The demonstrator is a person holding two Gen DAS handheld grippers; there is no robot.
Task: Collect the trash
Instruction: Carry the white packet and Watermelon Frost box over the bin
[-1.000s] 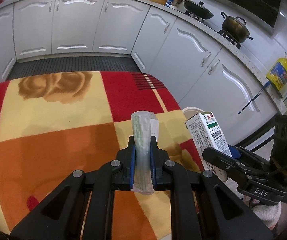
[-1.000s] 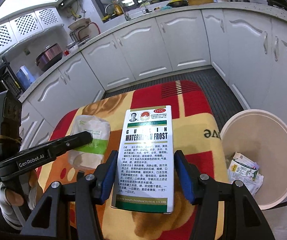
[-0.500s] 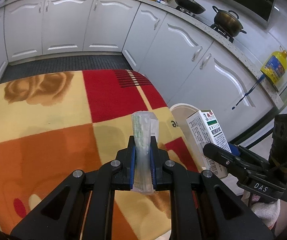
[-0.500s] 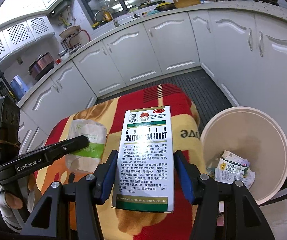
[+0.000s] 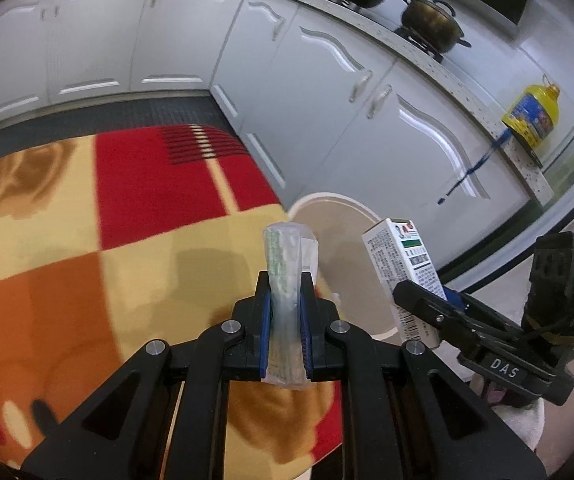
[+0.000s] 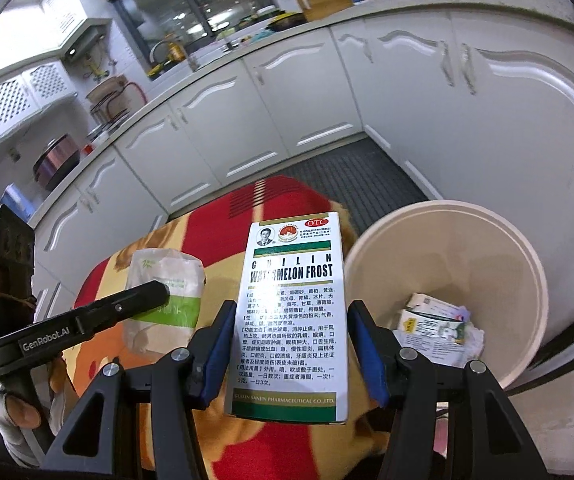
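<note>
My left gripper (image 5: 285, 300) is shut on a flat white-and-green plastic packet (image 5: 285, 280), held edge-on above the right end of a red, yellow and orange patterned cloth (image 5: 127, 240). The same packet (image 6: 167, 292) shows broadside in the right wrist view. My right gripper (image 6: 293, 320) is shut on a white medicine box (image 6: 291, 312) printed "Watermelon Frost", held upright beside a round cream bin (image 6: 447, 248). Several crumpled wrappers (image 6: 435, 320) lie in the bin. From the left wrist view the box (image 5: 403, 264) hangs at the bin's (image 5: 327, 208) near rim.
White kitchen cabinets (image 5: 327, 100) curve round behind the bin. A dark ribbed floor mat (image 6: 347, 176) lies beyond the cloth. Pots (image 5: 431, 20) stand on the stove and a yellow oil bottle (image 5: 531, 114) on the counter. A person's hand (image 6: 19, 404) holds the left gripper's handle.
Both grippers have carried their items to the right, toward the bin. The bin now shows larger and closer in both views. Both grips are unchanged.
</note>
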